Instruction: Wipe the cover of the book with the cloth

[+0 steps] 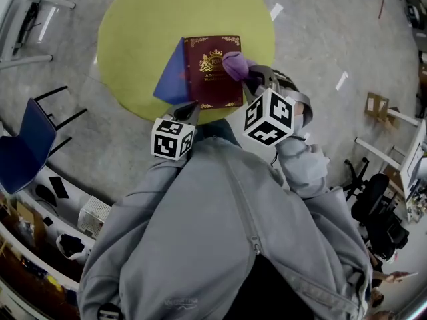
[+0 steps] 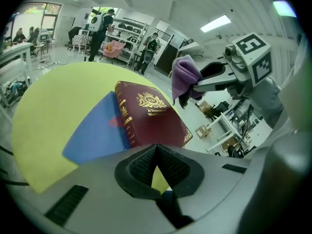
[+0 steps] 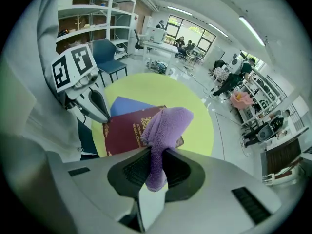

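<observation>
The person wears a grey zip-up jacket (image 1: 220, 232); left claw (image 2: 155, 152) and right claw (image 3: 156, 152) are grey, black-padded, with black-and-white marker cubes (image 1: 173, 139).

One maroon book (image 1: 213, 71), one purple cloth (image 1: 235, 65), one blue sheet (image 1: 171, 77), one round yellow table (image 1: 133, 25), two grippers (left gripper (image 1: 189, 109), right gripper (image 1: 251, 76)), one blue chair (image 1: 23, 142) at the frame's left edge.
</observation>
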Demonstrator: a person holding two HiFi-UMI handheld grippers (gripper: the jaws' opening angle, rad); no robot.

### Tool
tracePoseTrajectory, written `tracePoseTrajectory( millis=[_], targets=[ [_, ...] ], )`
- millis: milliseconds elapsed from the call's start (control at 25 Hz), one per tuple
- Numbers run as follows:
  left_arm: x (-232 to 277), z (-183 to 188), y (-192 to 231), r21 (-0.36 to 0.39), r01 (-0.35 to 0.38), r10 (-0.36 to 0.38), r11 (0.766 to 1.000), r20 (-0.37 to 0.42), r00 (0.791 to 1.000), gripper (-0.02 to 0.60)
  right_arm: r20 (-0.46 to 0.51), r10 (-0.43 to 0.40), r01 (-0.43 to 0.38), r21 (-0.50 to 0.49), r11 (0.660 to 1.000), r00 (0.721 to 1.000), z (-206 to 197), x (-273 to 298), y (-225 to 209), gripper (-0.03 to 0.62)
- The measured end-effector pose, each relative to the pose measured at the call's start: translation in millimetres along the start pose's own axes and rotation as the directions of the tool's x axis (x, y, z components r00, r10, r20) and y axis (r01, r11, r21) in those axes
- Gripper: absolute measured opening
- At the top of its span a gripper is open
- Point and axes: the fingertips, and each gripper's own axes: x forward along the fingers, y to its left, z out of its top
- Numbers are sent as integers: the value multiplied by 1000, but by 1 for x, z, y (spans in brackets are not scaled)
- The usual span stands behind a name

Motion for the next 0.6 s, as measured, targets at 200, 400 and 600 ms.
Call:
tracePoseTrajectory(
  millis=[200, 400, 600],
  targets=[
    [0, 1, 2, -10, -4, 4, 1000, 8, 1000, 17, 66, 39, -35, -65, 997, 997, 36, -2, 19, 75],
    [-1, 1, 2, -15, -7, 7, 1000, 12, 1000, 17, 100, 95, -82, -123, 989, 990, 59, 0, 42, 75],
    [-1, 2, 2, -17, -8, 9, 1000, 13, 1000, 17, 115, 173, -152, -168, 974, 978, 75, 9, 70, 75]
  ],
)
